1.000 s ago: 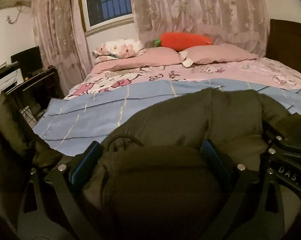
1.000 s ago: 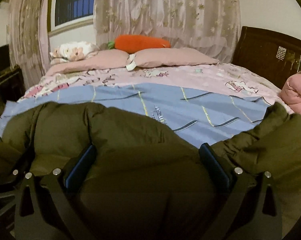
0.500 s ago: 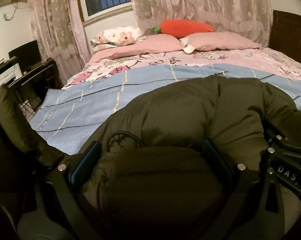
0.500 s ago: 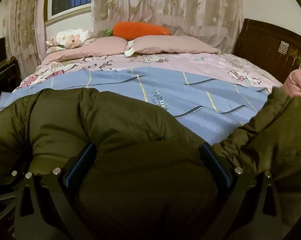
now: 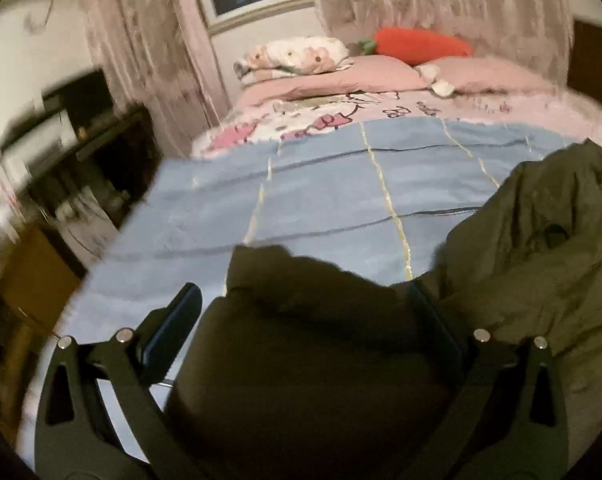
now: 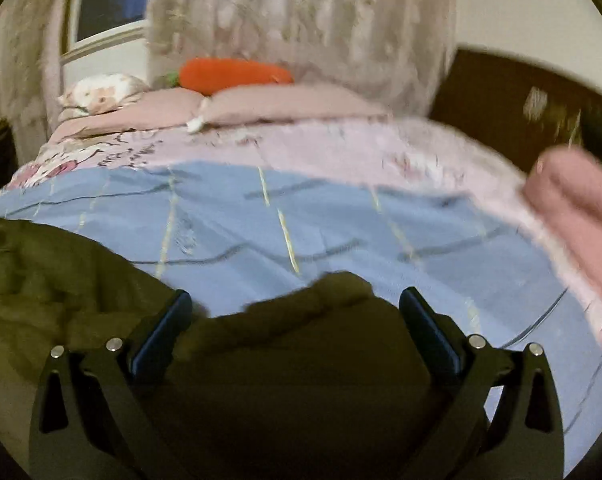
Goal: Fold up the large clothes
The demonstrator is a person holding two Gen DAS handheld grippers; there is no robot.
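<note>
A dark olive puffy jacket (image 5: pixel 541 256) lies on the blue striped sheet (image 5: pixel 321 200) of the bed. In the left wrist view a fold of it (image 5: pixel 313 344) bulges up between the fingers of my left gripper (image 5: pixel 301 304). The jaws stand wide apart, and a strip of sheet shows beside the left finger (image 5: pixel 173 320). In the right wrist view another part of the jacket (image 6: pixel 301 340) fills the space inside my right gripper (image 6: pixel 295 308), which is also open, with small gaps at both pads. More of the jacket (image 6: pixel 61 280) spreads to the left.
Pink pillows (image 5: pixel 381 76), a floral pillow (image 5: pixel 293 56) and an orange carrot plush (image 6: pixel 233 74) lie at the head of the bed. A dark desk (image 5: pixel 81 152) stands left of the bed. A brown headboard (image 6: pixel 521 120) and a pink folded quilt (image 6: pixel 581 216) are on the right.
Both views have swung apart, the left one leftward and the right one rightward, with motion blur. The jacket bulk now sits to the side in each view, and more blue sheet shows ahead.
</note>
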